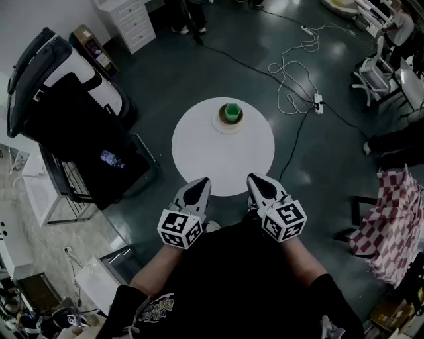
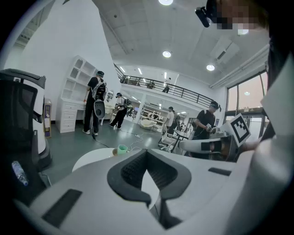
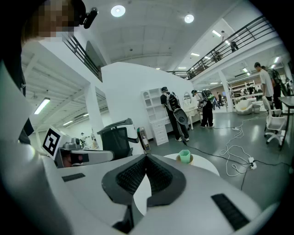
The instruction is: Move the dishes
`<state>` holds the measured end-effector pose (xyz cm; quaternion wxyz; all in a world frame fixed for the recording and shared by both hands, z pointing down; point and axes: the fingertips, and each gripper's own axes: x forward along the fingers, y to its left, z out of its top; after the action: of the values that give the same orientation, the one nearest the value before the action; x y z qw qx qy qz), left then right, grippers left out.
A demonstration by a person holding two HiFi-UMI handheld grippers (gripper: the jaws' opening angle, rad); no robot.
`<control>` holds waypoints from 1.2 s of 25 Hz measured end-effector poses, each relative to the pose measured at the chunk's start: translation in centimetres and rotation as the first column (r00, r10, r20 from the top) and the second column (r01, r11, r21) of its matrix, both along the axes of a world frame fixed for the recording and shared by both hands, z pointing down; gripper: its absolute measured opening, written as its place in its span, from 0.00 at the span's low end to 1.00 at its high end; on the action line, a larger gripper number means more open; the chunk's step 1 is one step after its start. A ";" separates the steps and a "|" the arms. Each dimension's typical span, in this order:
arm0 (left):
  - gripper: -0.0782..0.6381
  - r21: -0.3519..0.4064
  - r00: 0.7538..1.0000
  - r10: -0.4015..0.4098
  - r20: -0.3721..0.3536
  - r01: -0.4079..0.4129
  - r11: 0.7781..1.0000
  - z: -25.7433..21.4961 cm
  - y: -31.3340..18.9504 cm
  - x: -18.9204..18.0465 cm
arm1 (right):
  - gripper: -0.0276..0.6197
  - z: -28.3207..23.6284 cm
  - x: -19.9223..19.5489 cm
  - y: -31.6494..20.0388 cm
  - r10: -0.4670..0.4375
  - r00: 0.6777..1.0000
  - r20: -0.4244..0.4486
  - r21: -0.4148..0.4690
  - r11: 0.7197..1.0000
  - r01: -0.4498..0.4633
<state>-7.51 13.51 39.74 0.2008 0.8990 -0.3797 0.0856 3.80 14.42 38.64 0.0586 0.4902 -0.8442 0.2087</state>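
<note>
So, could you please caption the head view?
Left gripper and right gripper, jaws shut, at a round table bearing a green cup.

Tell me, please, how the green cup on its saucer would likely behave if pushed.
The green cup looks small and upright, so it is probably light and rigid. It stands on a saucer, so a sideways push may slide or tip it. Lifting the saucer alone could let it shift.

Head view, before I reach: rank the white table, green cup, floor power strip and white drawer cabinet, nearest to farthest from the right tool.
1. The white table: its near edge lies just ahead of the right tool.
2. The green cup: at the table's far side.
3. The power strip: on the floor beyond the table, to the right.
4. The white drawer cabinet: far left.
</note>
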 end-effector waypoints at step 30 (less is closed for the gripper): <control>0.12 0.069 0.999 0.030 0.024 -0.032 0.997 -0.3 0.7 -2.9 | 0.08 -0.4 -1.3 0.2 0.028 0.998 -0.056 0.043 0.999 -0.026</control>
<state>-10.40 14.18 39.47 0.1637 0.9102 -0.3707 0.0856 2.50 14.66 38.25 0.0694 0.5084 -0.8397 0.1775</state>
